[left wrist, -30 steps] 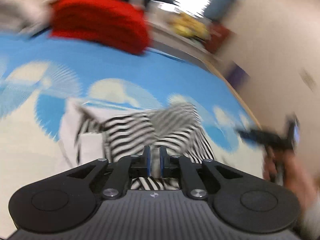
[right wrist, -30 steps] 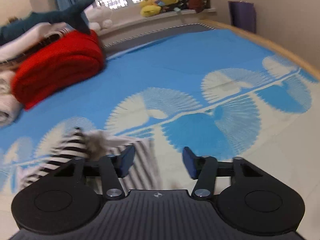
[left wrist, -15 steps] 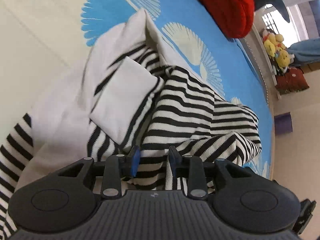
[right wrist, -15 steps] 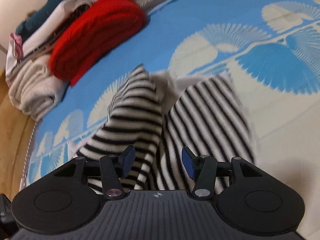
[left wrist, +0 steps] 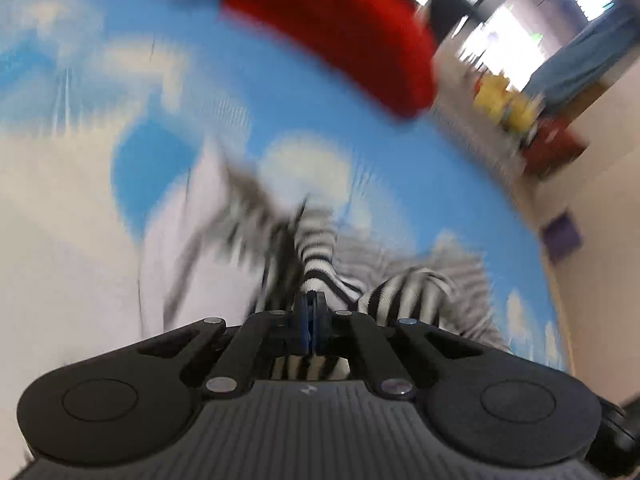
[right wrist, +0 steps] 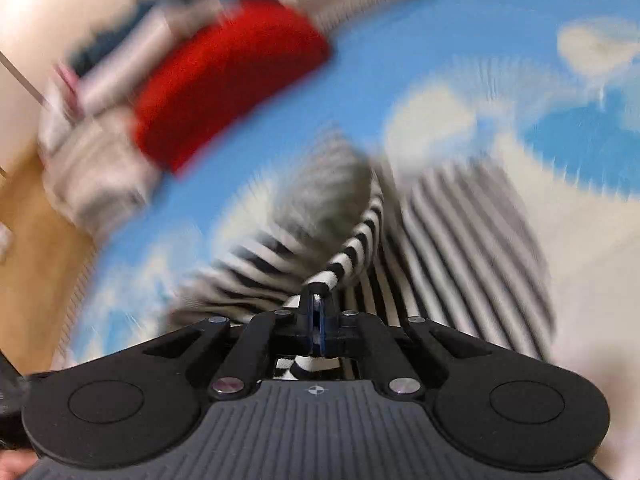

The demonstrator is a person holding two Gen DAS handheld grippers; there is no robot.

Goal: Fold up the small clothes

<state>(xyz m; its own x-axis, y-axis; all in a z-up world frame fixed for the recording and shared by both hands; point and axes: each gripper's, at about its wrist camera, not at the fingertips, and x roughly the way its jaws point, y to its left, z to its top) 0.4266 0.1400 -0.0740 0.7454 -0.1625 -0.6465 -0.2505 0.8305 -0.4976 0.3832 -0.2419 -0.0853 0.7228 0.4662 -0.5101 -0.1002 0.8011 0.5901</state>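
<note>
Both tongs are pressed together on the striped garment [left wrist: 316,248]: the left gripper [left wrist: 311,316] pinches one bunched edge, the right gripper [right wrist: 318,312] another. The rest of the cloth trails forward from both onto the blue patterned bedspread [left wrist: 168,148], so neither hand is nearer.

The left tongs [left wrist: 311,322] are matte black, with a ribbed grey-black housing, two round embossed discs at either side, silver screw heads along the linkage arms, a small pale emblem at the centre and blue pads on the inner faces of the fingers. The right tongs [right wrist: 317,320] look the same, with a small compass-like mark on the ribbed body. A sliver of skin shows at that view's bottom-left corner.
</note>
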